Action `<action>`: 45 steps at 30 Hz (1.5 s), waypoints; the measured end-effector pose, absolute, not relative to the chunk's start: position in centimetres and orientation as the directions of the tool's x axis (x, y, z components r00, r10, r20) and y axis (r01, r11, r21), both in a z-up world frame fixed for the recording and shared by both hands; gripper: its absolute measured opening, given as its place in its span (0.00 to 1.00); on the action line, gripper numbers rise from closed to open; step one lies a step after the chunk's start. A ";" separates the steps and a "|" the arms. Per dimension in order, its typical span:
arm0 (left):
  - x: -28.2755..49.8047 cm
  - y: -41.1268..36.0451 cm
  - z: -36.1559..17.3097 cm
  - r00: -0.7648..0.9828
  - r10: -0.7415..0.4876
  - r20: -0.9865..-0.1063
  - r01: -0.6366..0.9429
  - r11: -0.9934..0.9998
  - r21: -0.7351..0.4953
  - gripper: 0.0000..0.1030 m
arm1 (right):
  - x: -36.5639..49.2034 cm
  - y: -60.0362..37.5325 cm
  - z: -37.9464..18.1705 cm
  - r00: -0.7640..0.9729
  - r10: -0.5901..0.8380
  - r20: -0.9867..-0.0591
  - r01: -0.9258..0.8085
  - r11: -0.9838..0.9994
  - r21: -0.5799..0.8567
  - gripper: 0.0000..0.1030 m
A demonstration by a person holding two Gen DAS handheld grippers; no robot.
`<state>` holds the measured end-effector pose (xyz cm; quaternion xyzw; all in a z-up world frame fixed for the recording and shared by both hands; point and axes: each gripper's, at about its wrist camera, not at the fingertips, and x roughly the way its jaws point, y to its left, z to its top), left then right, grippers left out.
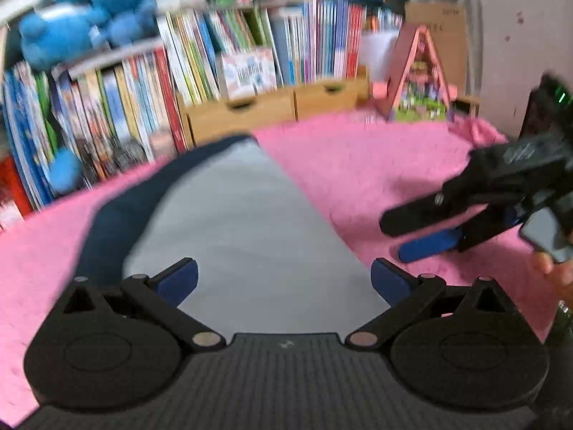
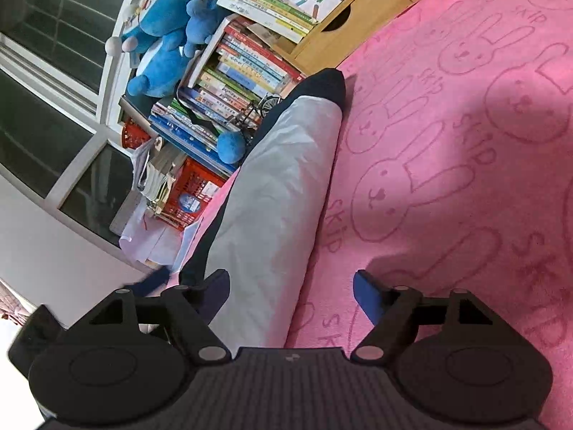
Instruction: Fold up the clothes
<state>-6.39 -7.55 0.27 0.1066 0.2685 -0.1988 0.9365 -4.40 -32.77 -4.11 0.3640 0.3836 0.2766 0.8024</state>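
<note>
Left wrist view: a long, narrow folded garment of pale grey fabric edged in dark navy [image 1: 247,222] is seen laid flat on a pink fleece blanket [image 1: 376,165], running away from the camera toward a row of upright books [image 1: 200,57]. The left gripper [image 1: 284,279] is held over the garment's near end, its blue-padded fingers spread wide and empty. The right gripper [image 1: 401,236] is seen at the right above the blanket, its fingers parted and grasping nothing.

Right wrist view: the same garment [image 2: 279,193] is shown smooth and tapering, navy at its far tip and along its left edge. The right gripper [image 2: 292,290] is released, one finger over the garment's edge, the other over the rabbit-printed blanket [image 2: 447,150].
</note>
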 end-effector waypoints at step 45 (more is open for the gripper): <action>-4.7 -9.4 -4.4 0.694 -0.341 -0.634 0.479 0.876 0.053 1.00 | 20.3 -28.1 -6.3 0.594 0.623 -0.510 0.053 0.602 0.797 0.29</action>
